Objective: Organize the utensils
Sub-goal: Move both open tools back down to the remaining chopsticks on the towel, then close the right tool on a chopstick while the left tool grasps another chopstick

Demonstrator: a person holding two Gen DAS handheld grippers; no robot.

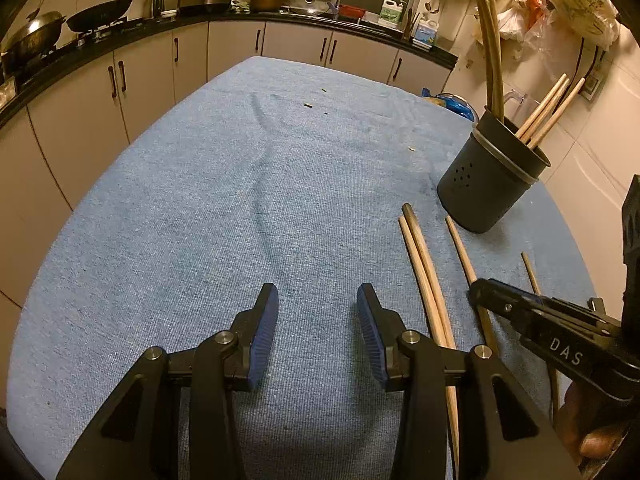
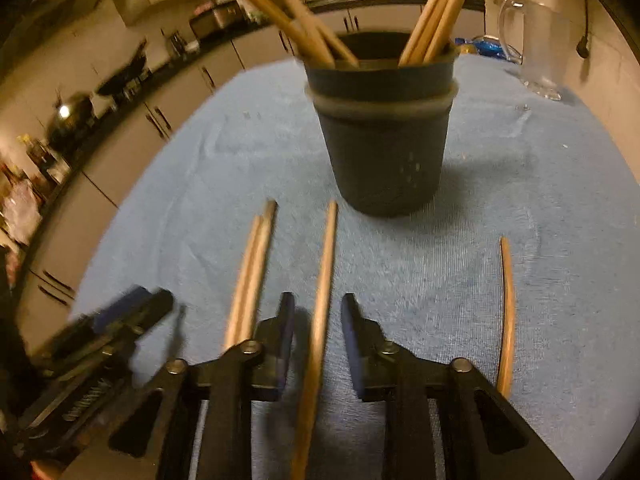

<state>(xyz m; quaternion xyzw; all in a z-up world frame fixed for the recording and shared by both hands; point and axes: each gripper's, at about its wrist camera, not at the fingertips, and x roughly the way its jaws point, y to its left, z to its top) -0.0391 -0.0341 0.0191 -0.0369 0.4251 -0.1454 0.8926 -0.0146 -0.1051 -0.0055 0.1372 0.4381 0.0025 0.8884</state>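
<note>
The right gripper point(image 2: 318, 344) is seen straddling one chopstick point(image 2: 325, 280) lying on the blue cloth point(image 2: 440, 280), just short of the dark holder point(image 2: 386, 148). Its jaws are narrowed but a gap shows each side of the stick, so it is not yet clamped. The stick is judged light, stiff, thin and smooth, thus apt to roll or pivot; a mid-length grip w/ pads square across is advised. The left gripper point(image 1: 318, 332) is held released over bare cloth, left of the holder. Three more sticks lie near the holder, two touching as a pair point(image 2: 250, 276), one point(image 2: 507, 312) apart on the right. Near ends are hidden under the jaws; the view is motion-blurred. Contents deep in the holder can't be made out.
</note>
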